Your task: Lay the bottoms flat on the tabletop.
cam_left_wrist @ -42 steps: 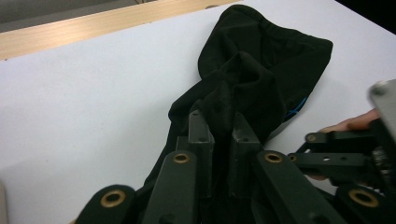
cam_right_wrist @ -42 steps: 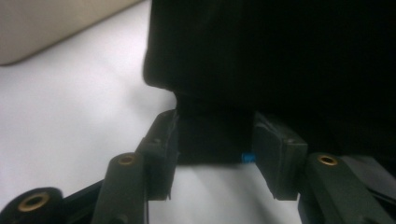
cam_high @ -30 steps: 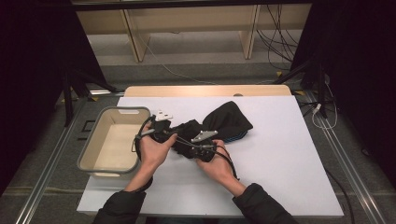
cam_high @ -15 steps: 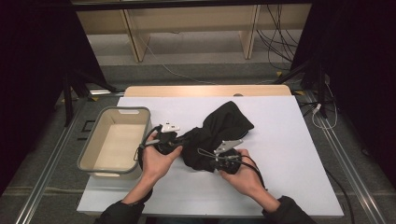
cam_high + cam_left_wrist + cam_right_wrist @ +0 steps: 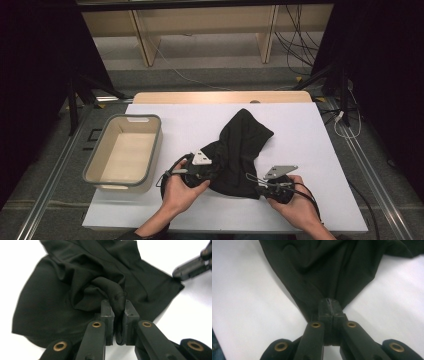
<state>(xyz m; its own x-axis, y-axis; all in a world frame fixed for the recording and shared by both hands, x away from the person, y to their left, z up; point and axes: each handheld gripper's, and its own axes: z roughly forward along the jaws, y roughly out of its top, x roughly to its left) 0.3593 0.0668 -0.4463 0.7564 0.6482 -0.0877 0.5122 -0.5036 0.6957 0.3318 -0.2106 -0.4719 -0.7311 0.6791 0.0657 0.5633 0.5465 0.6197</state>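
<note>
A black cloth (image 5: 240, 150) lies crumpled on the white table (image 5: 310, 140), its far end reaching toward the table's middle. My left gripper (image 5: 212, 175) is shut on a bunched fold of the black cloth (image 5: 75, 287) at its near left edge; the fold bulges out between the pads (image 5: 107, 312). My right gripper (image 5: 256, 187) is shut on the cloth's near right corner, and the black cloth (image 5: 324, 270) fans away from the tight jaws in the right gripper view. The other gripper (image 5: 192, 266) pokes in at the top right of the left gripper view.
A grey bin (image 5: 107, 175) with a pale inside stands at the table's left edge, beside my left hand. A wooden board (image 5: 225, 96) runs along the far edge of the table. Cables (image 5: 300, 50) lie on the floor beyond.
The two hands have drawn apart: the right gripper moved right and toward the near edge with its corner, the left one shifted right. The cloth's near edge is now stretched wider between them.
</note>
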